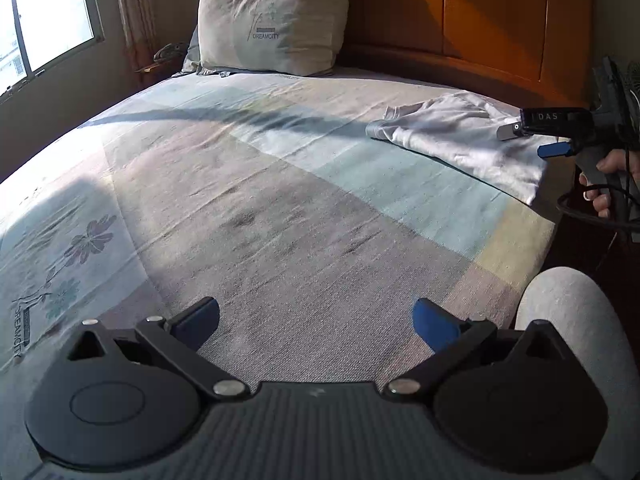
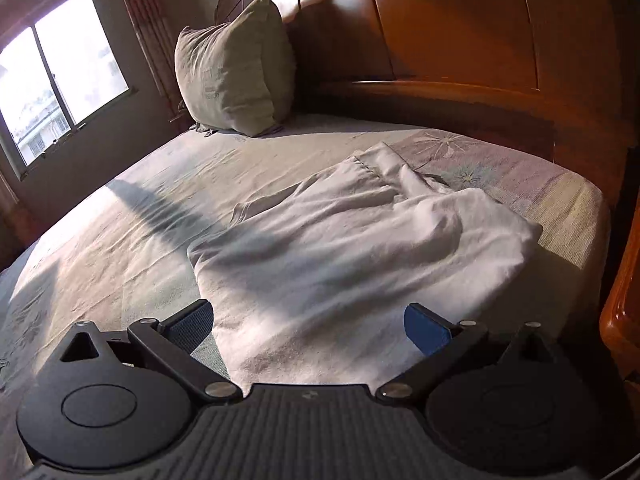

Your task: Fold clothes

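white garment [image 2: 360,248] lying rumpled on the bed [image 1: 280,208] near the wooden headboard [image 1: 480,12], well right of the pillow [image 1: 272,20]; right claw [image 2: 310,326] spread wide and empty over its near edge, left claw [image 1: 318,320] spread wide and empty over bare sheet.

The left wrist camera sits low over the near part of the bed [image 1: 280,208], looking along its claw [image 1: 316,320] toward the pillow [image 1: 276,20] and headboard [image 1: 480,12], with the right claw [image 1: 532,140] far off at its right edge. The right wrist camera looks the same way from close above the white garment [image 2: 344,248]. Both views share the bed, pillow, headboard, window [image 1: 44,12] and garment.
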Demonstrator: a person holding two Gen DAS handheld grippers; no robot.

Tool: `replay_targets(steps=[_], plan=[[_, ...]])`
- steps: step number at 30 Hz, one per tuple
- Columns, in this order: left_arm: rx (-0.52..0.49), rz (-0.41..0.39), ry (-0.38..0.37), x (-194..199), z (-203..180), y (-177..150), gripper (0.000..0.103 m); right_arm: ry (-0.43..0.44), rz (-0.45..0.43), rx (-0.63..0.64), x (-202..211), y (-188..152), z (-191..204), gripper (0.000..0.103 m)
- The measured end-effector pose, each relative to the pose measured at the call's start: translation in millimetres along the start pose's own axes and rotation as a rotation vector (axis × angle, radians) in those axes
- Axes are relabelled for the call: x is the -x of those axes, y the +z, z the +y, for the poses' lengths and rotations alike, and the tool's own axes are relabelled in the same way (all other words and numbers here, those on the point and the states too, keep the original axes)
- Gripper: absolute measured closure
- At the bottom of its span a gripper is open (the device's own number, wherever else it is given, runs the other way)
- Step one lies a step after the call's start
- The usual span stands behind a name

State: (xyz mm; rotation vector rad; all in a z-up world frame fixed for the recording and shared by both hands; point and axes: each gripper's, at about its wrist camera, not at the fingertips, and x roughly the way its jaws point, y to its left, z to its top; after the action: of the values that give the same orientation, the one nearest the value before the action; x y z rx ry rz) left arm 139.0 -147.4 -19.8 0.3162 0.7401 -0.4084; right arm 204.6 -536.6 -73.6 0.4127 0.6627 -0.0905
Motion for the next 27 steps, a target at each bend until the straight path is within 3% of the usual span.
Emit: replay_targets(steps=[2,5,7,10,13,17,20,22,27], plan=[[-0.023,0.008,-0.003,-2,-3,-1,0.001,-0.011,0.059,0.029,-9,-3,-5,0.000],[-0.040,0.025,-0.009,-12,-5,2,0.001,0.027,0.004,0.086,4,1,-1,0.000],[-0.031,0.033,-0.017,-21,-5,6,0.001,0.068,-0.088,0.105,12,14,-2,0.000],[-0.018,0.045,-0.029,-32,-7,10,0.001,0.094,-0.151,0.115,1,38,-10,0.000],[-0.027,0.067,-0.041,-43,-9,9,0.001,0.072,-0.127,0.104,-28,54,-26,0.000],[-0.023,0.096,-0.032,-56,-4,6,0.001,-0.033,-0.079,0.079,-52,56,-55,0.001],[0.003,0.098,-0.042,-65,0,10,0.001,-0.054,-0.122,0.115,-40,63,-39,0.000],[0.013,0.092,-0.042,-69,1,14,0.001,-0.010,-0.150,0.163,-39,72,-26,0.000],[0.021,0.076,-0.058,-70,1,19,0.001,0.020,-0.075,0.212,-93,103,-3,0.000]])
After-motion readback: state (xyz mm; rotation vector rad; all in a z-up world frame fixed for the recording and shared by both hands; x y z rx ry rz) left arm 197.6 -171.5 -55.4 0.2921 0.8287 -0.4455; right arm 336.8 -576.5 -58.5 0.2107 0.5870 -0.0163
